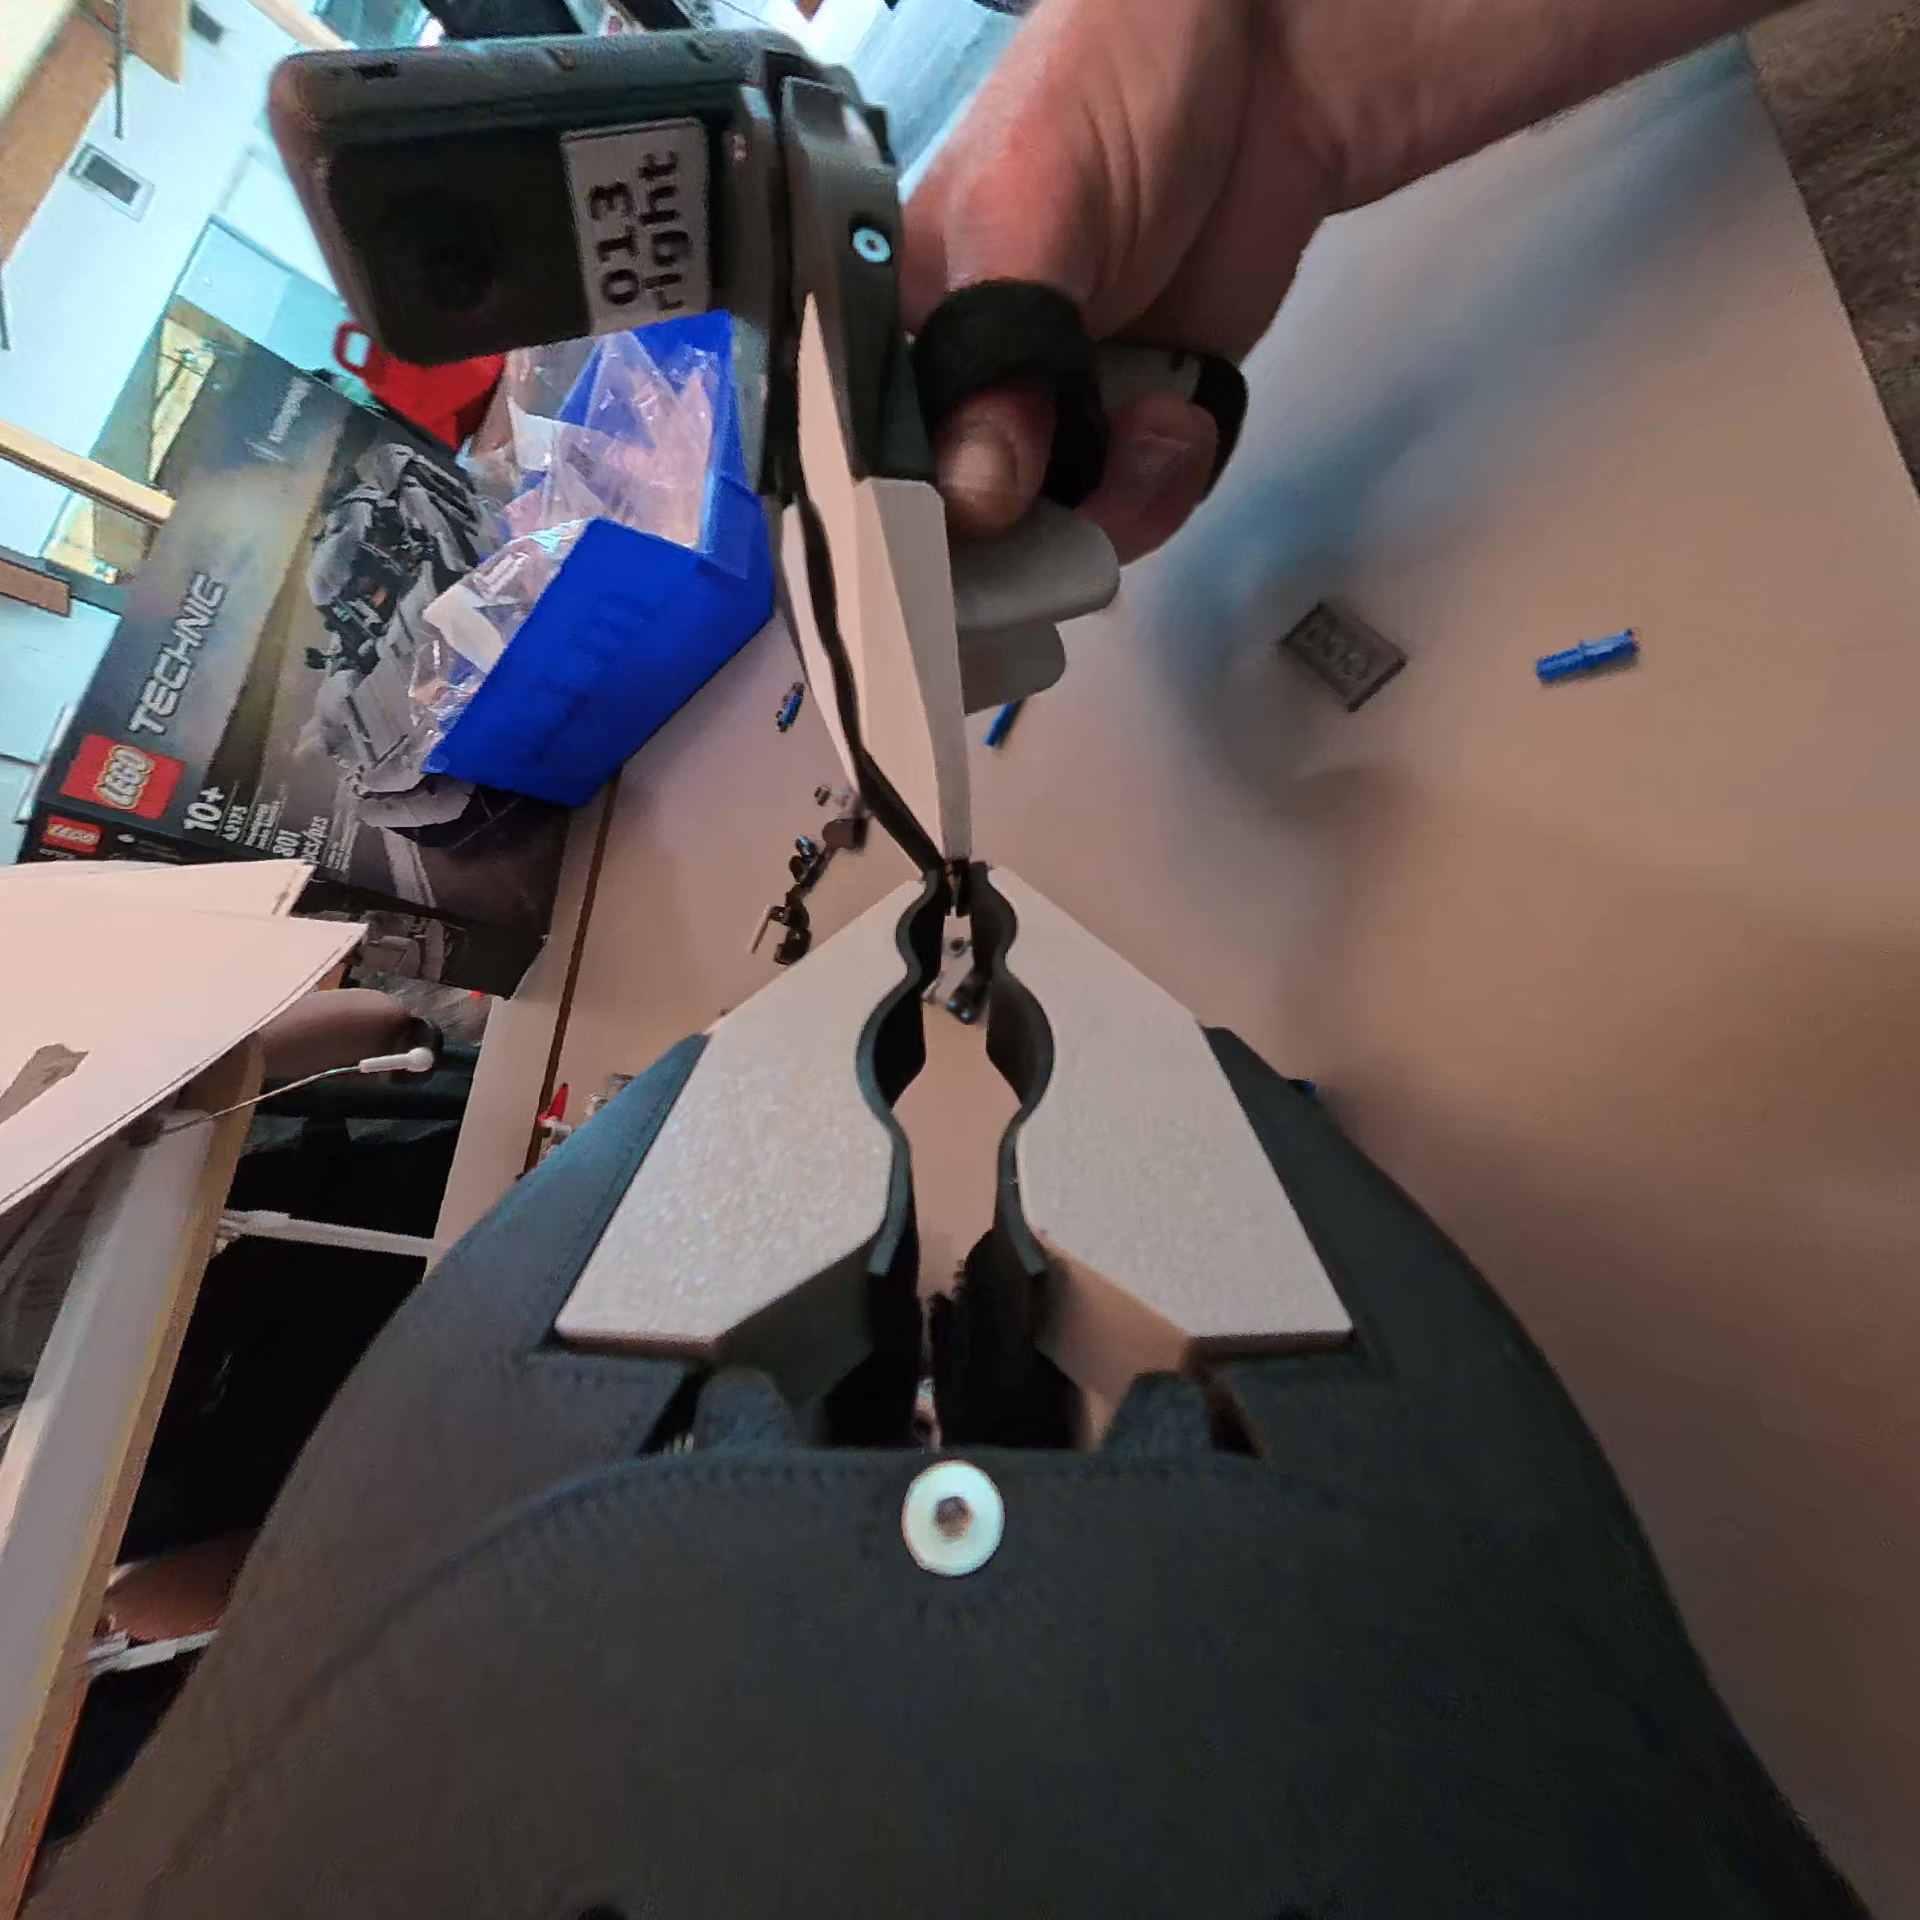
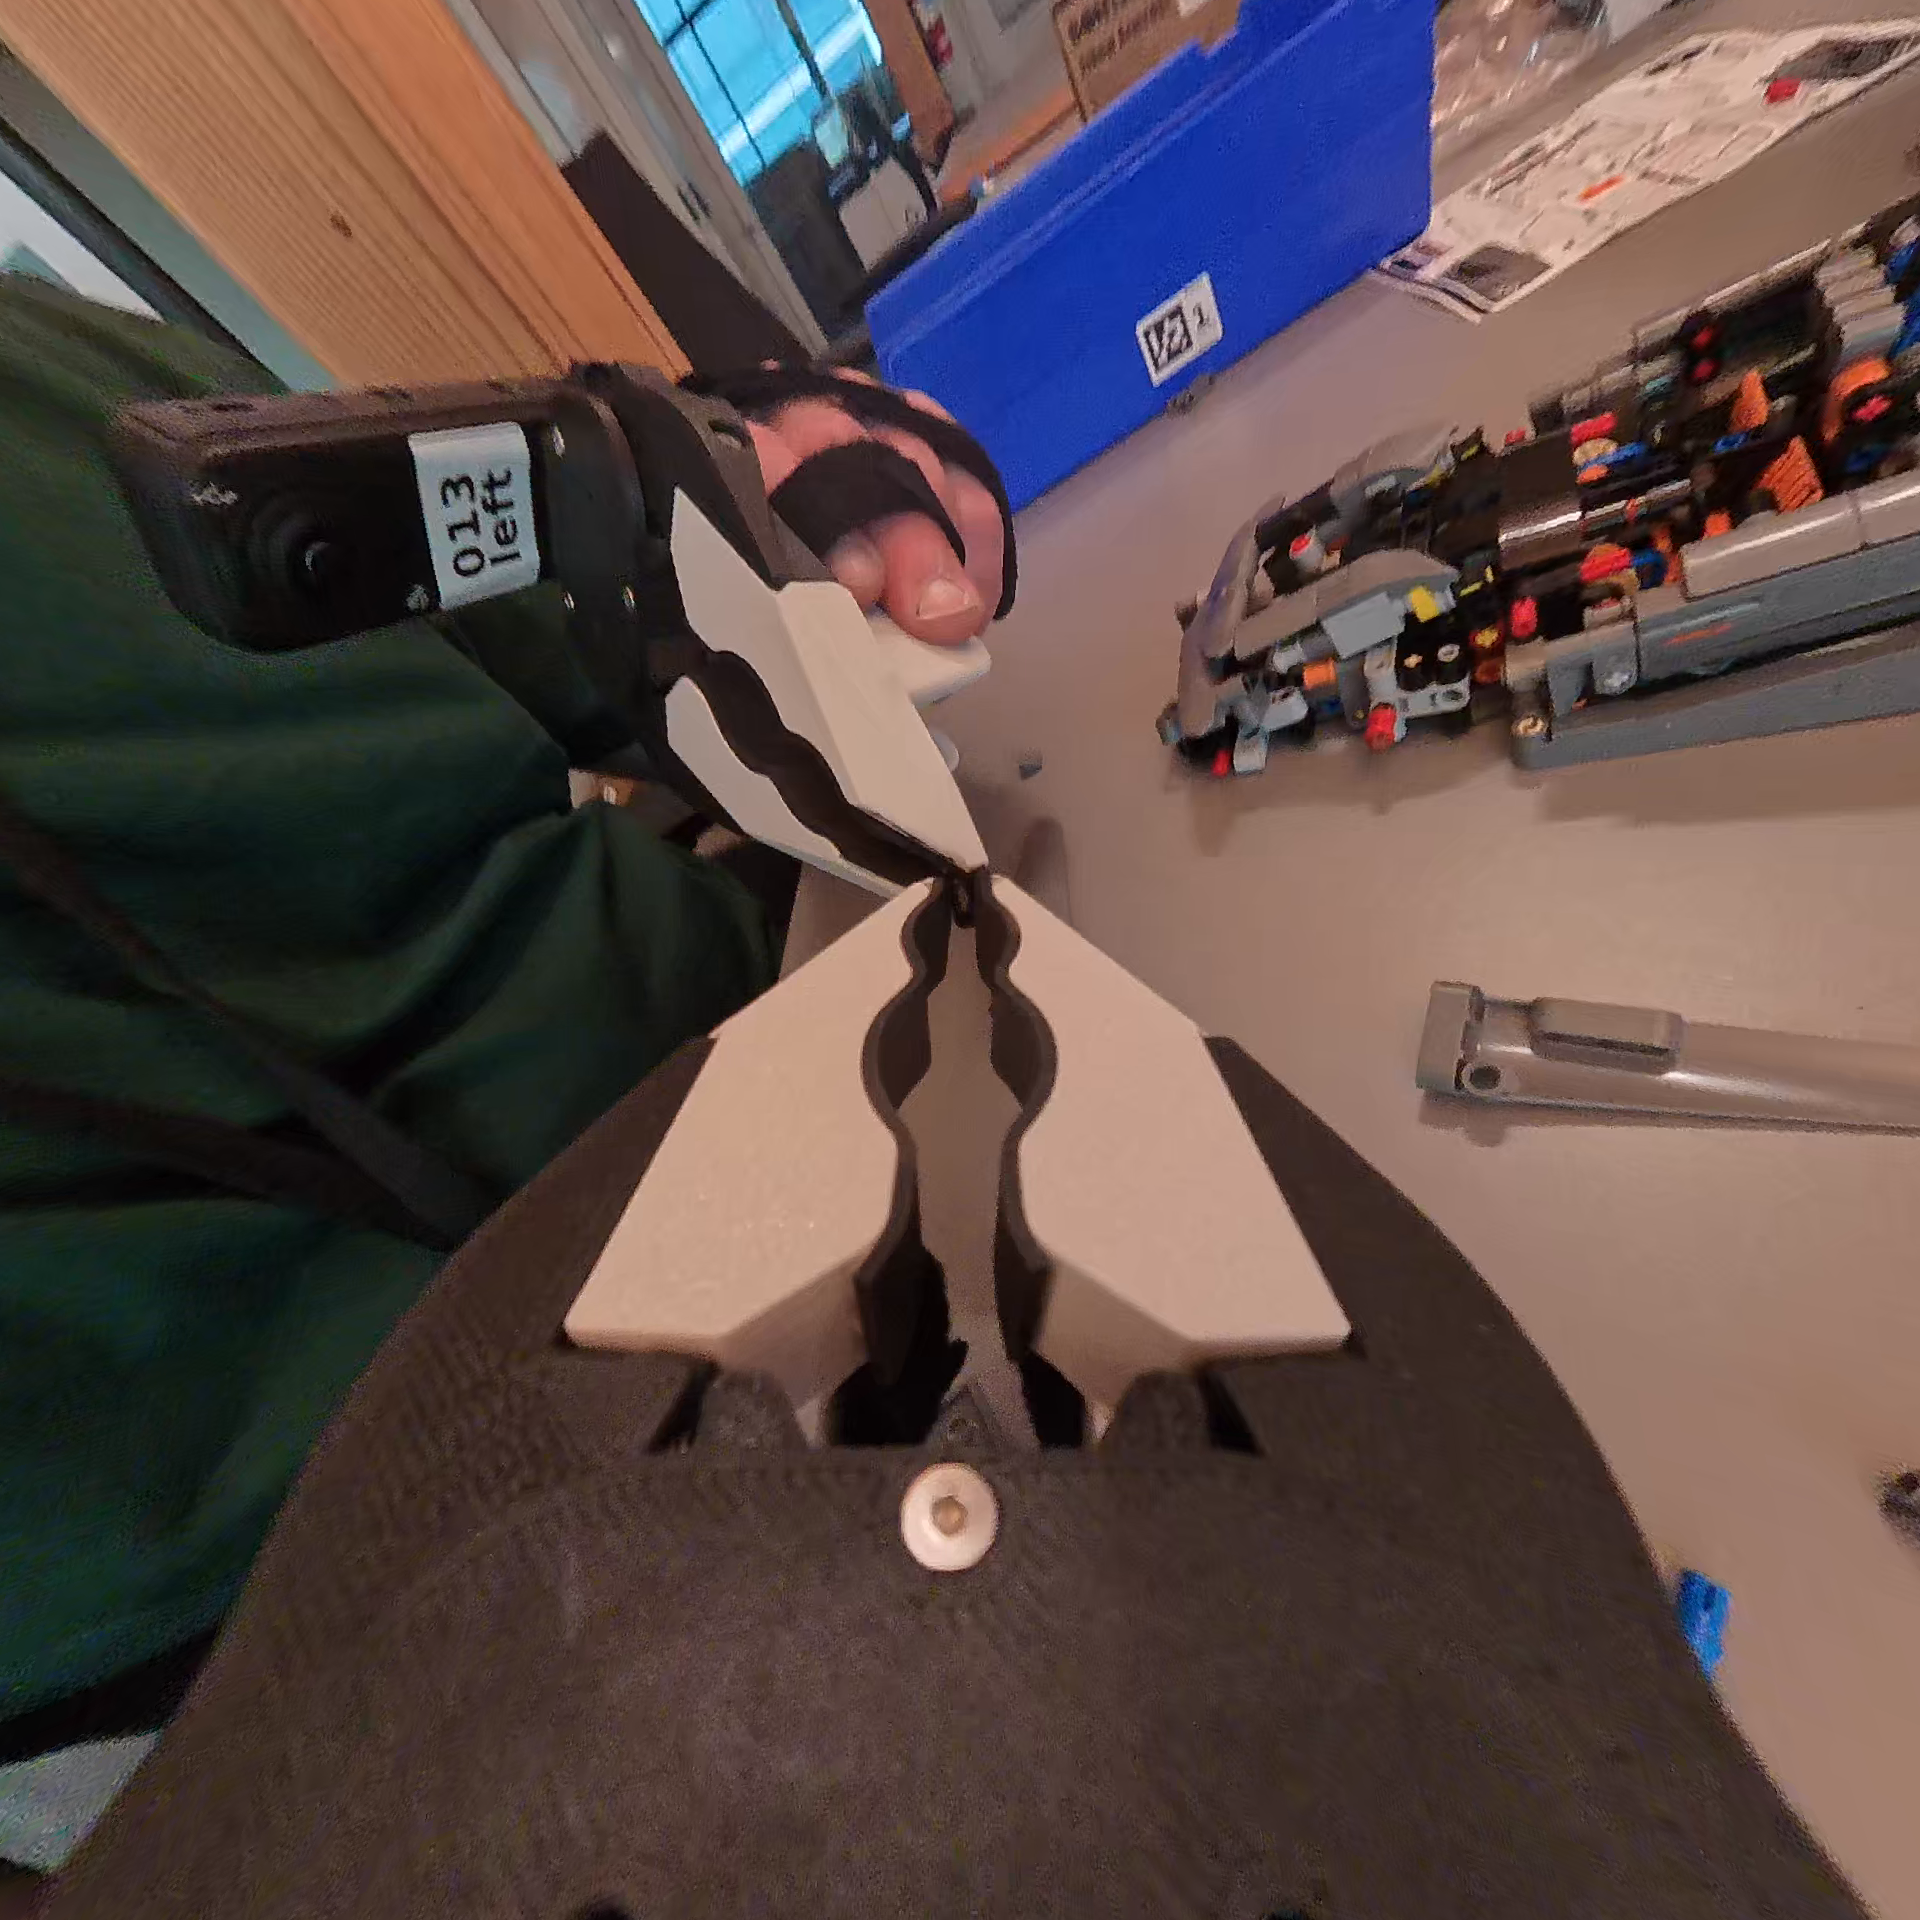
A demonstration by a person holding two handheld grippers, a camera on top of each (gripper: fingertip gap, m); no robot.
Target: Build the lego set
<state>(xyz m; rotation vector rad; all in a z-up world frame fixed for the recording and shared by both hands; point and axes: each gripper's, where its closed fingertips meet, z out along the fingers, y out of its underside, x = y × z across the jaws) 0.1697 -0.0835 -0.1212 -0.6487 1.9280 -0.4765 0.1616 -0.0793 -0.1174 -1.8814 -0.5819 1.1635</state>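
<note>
In the left wrist view my left gripper [image 1: 951,896] is shut, with a small black Lego piece [image 1: 964,982] pinched between its pads. My right gripper [image 1: 948,860] comes down from above, held by a hand, and meets it tip to tip. In the right wrist view my right gripper [image 2: 961,896] is shut on a small black piece [image 2: 964,906], and the left gripper [image 2: 958,868] touches it from the upper left. I cannot tell whether this is one piece or two joined ones. The partly built grey Lego model [image 2: 1558,582] lies on the table at the far right.
A blue bin of plastic bags [image 1: 603,623] and the set's box [image 1: 270,665] stand at the table's edge. A grey plate [image 1: 1340,655], a blue pin [image 1: 1584,657] and small black pieces [image 1: 800,904] lie loose. A long grey beam [image 2: 1662,1070], another blue bin [image 2: 1143,239] and instruction sheets [image 2: 1621,135] are nearby. Less than 4 cm separates the two grippers' tips. From either gripper's tips it is about 15 cm to the partly built grey Lego model [image 2: 1558,582].
</note>
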